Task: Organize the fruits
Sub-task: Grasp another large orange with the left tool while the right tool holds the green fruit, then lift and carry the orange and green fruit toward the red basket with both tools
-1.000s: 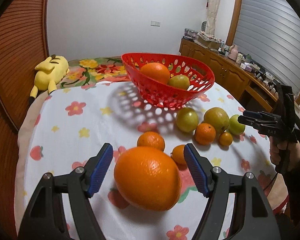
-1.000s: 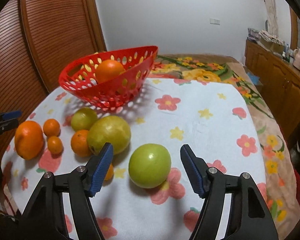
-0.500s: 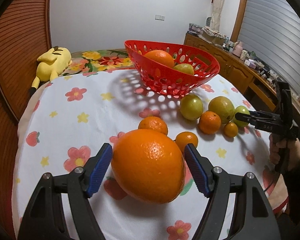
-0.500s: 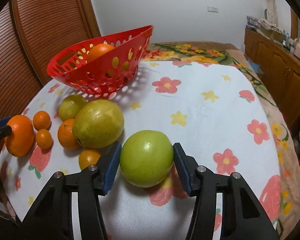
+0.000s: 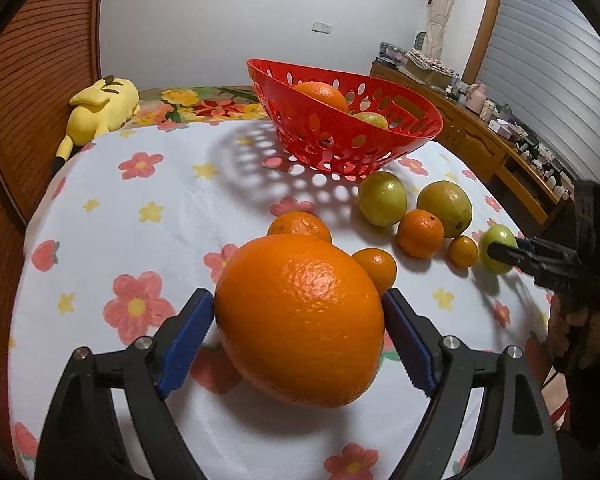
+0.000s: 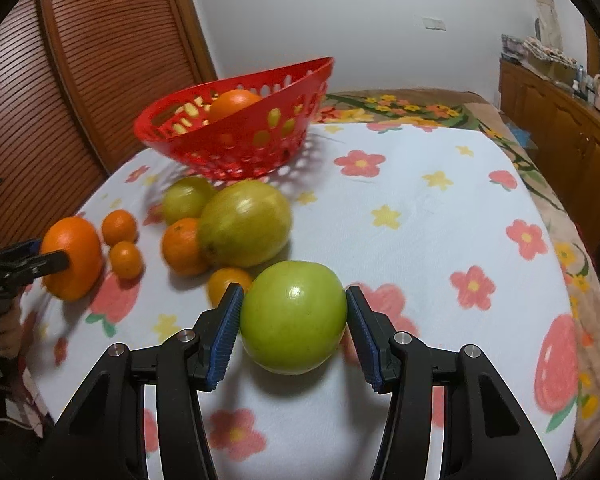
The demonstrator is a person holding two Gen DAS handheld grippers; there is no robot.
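A large orange (image 5: 300,320) lies on the flowered tablecloth (image 5: 160,240) between the blue pads of my left gripper (image 5: 296,300). Its jaws are opening and stand along the orange's sides without a clear squeeze. My right gripper (image 6: 293,290) is shut on a green fruit (image 6: 294,328), with both pads against its sides. The right wrist view also shows the large orange (image 6: 76,256) at far left. A red perforated basket (image 5: 340,140) stands at the back, holding an orange (image 5: 320,94) and a yellow-green fruit (image 5: 372,119).
Loose between the grippers lie two yellow-green fruits (image 5: 382,198) (image 5: 446,208) and several small oranges (image 5: 420,232). A yellow plush toy (image 5: 100,108) lies at the far left edge. A wooden cabinet (image 5: 480,148) runs along the right. A hand (image 5: 568,336) grips the right tool.
The left gripper has sunk closer over the large orange and its jaws have widened around it. The right jaws have closed from wide apart onto the green fruit.
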